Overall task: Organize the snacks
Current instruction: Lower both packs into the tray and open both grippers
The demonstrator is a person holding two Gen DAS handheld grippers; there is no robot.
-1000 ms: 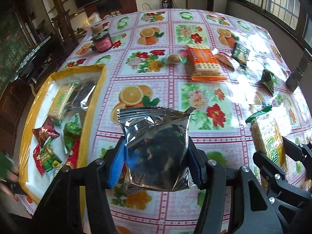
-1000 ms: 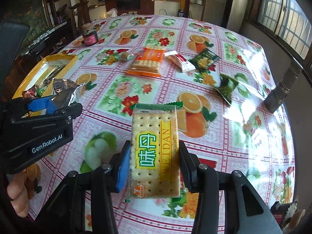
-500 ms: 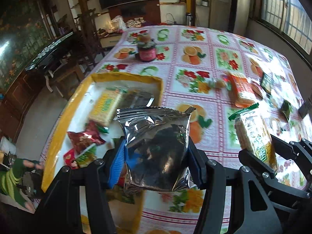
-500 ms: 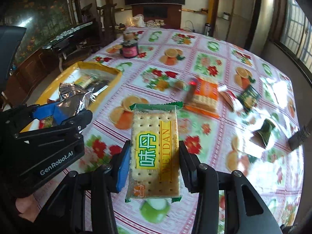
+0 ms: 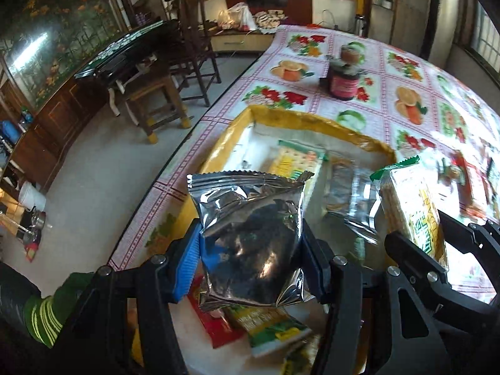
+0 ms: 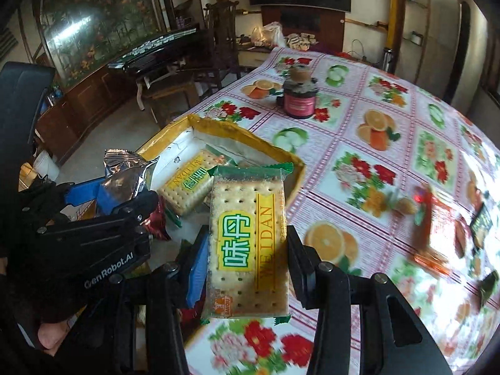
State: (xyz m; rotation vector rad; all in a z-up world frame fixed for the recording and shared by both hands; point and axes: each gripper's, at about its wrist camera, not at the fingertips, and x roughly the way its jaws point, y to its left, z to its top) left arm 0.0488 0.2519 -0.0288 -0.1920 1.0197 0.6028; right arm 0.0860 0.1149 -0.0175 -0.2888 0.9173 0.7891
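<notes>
Both grippers loaded over the tray; sorting partly done.

The left gripper (image 5: 250,262) is clamped on a silver foil packet (image 5: 250,237) and the right gripper (image 6: 247,250) on a cracker pack (image 6: 248,243), both above the yellow tray (image 5: 300,120), which already holds several snacks. Only the right wrist view shows loose packets (image 6: 437,234) left on the tablecloth; the left wrist view alone shows the tray's near contents.

fingers: black plastic, angular, on the left gripper (image 5: 250,261) and the right gripper (image 6: 247,257)
pads: blue, ribbed (image 5: 187,268)
screws: round silver heads along the finger links
marking: white "GenRobot.AI" on the left gripper's black side
sleeve: green with pale yellow-green stripes (image 5: 47,315)
</notes>
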